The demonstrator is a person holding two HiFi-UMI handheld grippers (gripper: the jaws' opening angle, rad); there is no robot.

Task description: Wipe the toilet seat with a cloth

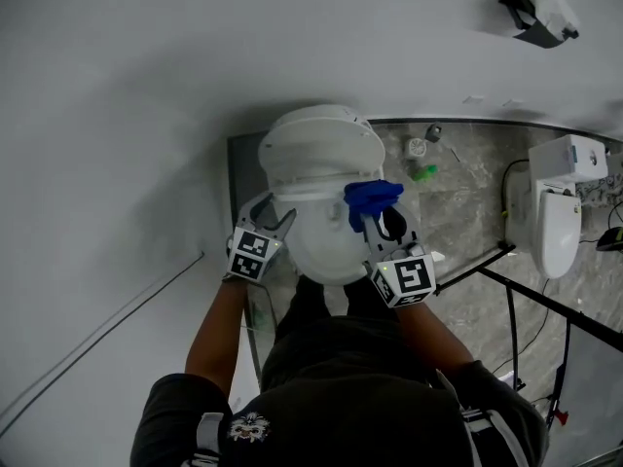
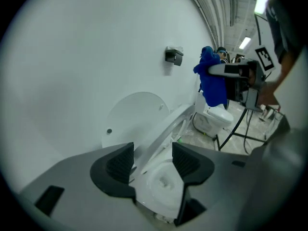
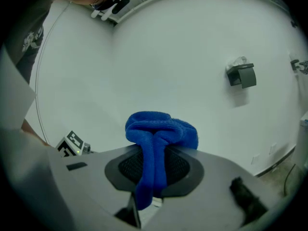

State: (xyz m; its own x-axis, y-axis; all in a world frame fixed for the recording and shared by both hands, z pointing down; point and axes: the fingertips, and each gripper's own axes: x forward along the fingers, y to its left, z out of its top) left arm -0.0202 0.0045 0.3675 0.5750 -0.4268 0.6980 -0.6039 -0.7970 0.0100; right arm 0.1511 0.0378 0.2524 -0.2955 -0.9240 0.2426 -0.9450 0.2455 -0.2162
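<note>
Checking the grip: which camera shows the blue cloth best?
The right gripper view: the blue cloth fills its centre, pinched between the jaws. The head view shows it small, over the toilet; the left gripper view, hanging farther off.

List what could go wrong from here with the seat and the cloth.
1. The left gripper's jaws stand apart around the seat, which looks tilted up. With nothing clamping it, it might drop.
2. The right gripper pinches the cloth in a tight bunch with one end hanging. It may slip out mid-wipe, or the bare jaws may scrape the seat.
</note>
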